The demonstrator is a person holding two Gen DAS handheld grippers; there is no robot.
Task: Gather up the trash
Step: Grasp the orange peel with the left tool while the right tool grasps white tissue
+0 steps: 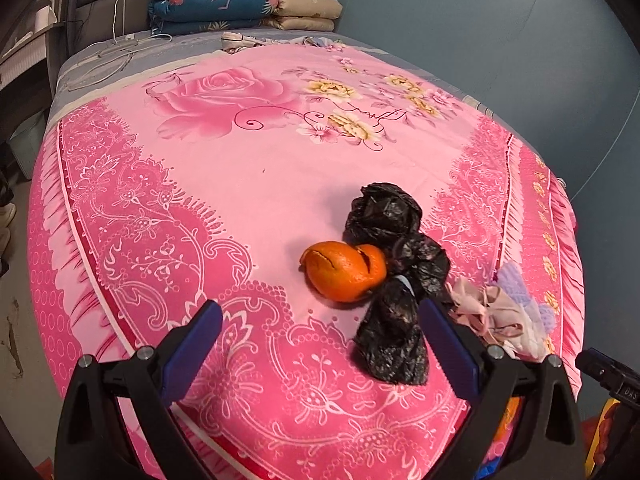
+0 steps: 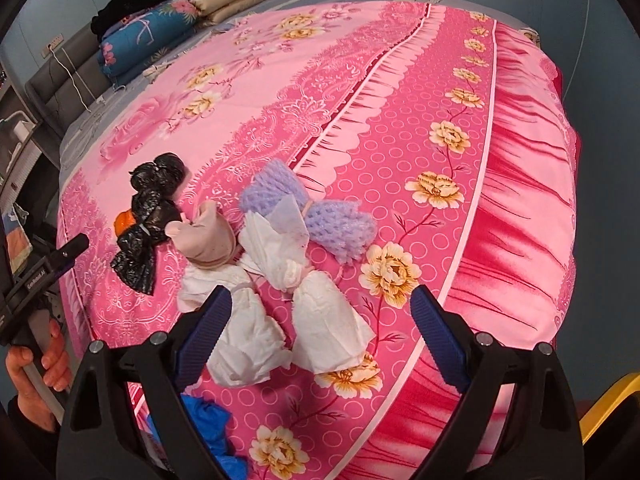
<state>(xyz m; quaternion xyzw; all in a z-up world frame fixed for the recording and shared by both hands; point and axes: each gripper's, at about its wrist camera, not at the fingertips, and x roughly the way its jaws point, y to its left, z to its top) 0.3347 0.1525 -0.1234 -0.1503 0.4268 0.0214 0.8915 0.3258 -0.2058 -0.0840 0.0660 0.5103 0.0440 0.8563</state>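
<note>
A pink floral bedspread (image 1: 248,184) covers the bed, folded quilts (image 1: 224,0) stacked by the grey headboard (image 1: 100,8) and blue wall (image 1: 500,40). Near the foot lie orange peel (image 1: 344,270), a black bag (image 1: 394,276) and white tissues (image 2: 280,280). The left gripper (image 1: 320,344) and right gripper (image 2: 322,328) hover wide, empty.

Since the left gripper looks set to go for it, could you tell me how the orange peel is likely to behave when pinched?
The orange peel looks like a hollow, split shell, so it probably weighs little and may crumple inward under the pads. It touches the black plastic bag, which might shift with it. Its rounded shape could rock on the soft bedspread.
</note>
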